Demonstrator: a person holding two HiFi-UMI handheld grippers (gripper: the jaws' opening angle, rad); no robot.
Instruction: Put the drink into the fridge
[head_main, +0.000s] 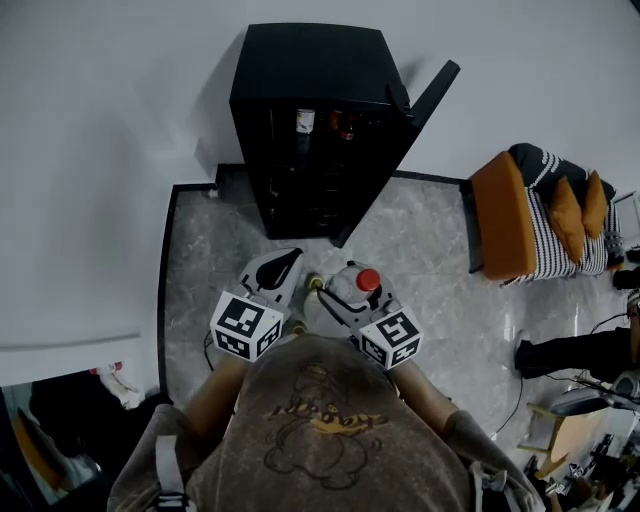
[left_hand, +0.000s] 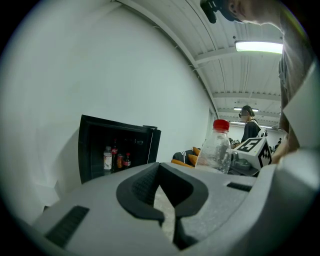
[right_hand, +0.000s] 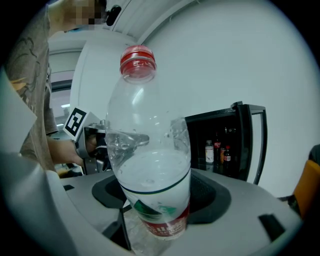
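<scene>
Right gripper (head_main: 345, 295) clamps a clear red-capped plastic bottle (right_hand: 150, 165), label (right_hand: 159, 220) visible only in its view; left gripper (head_main: 289, 260) closed, empty. Black fridge (head_main: 320, 70) stands open on marble floor (head_main: 430, 260).

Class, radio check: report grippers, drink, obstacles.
Right gripper shut on clear red-capped plastic bottle. Left gripper shut, empty. Black fridge ahead, door open; nothing blocking.

Fridge (head_main: 310, 65) mouth open, door (head_main: 432, 92) swung right, bottles (head_main: 305, 121) on one shelf inside, floor (head_main: 430, 250) open before it
</scene>
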